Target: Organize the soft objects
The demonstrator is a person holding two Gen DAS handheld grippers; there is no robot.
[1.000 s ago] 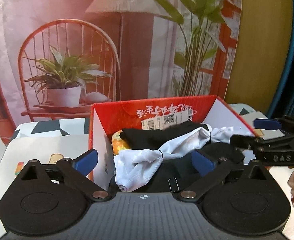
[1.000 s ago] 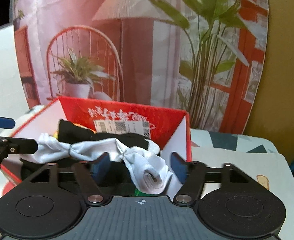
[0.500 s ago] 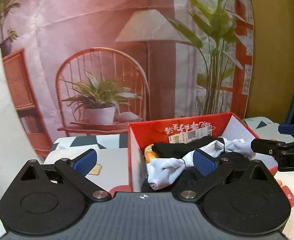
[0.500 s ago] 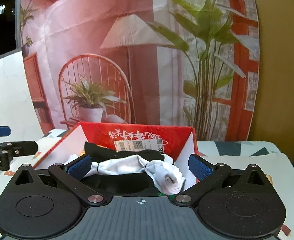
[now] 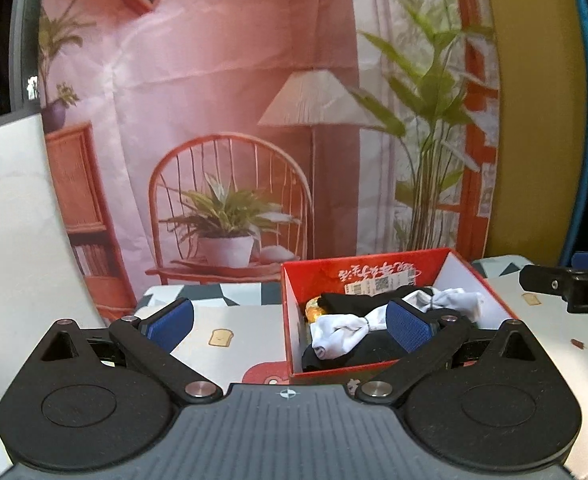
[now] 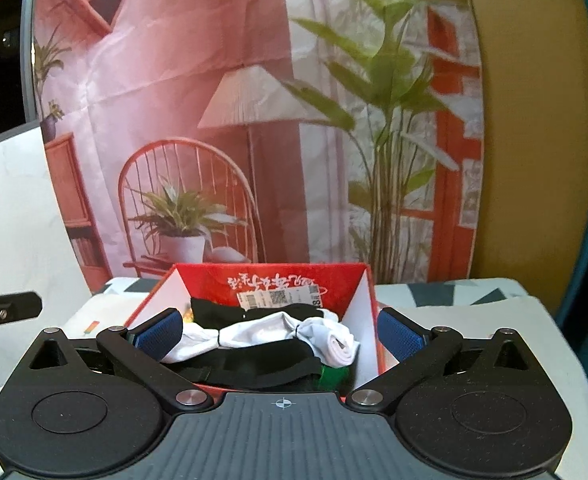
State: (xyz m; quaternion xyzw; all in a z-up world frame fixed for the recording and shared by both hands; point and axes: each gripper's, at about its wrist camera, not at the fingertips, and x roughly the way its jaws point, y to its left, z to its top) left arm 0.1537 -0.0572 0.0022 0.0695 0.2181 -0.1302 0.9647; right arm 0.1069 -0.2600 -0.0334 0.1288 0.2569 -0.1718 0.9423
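Both views are warmly and evenly lit, bright on the printed backdrop [image 5: 254, 100] and dimmer toward the dark rounded corners — fisheye bending curves its straight edges. Slight softness blurs the backdrop; close beyond the left gripper [image 5: 290, 322], the red box [image 5: 374, 268] looks sharper. Black housings show faint sheen — shadows stay soft, without harsh glare

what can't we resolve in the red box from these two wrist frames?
- Box floor: left wrist view, hidden under the white bundle and black cloth.
- Orange item: left wrist view, mostly buried at the red box wall; identity unclear.
- Green item: right wrist view, only a corner shows.
- Label: too small to read.
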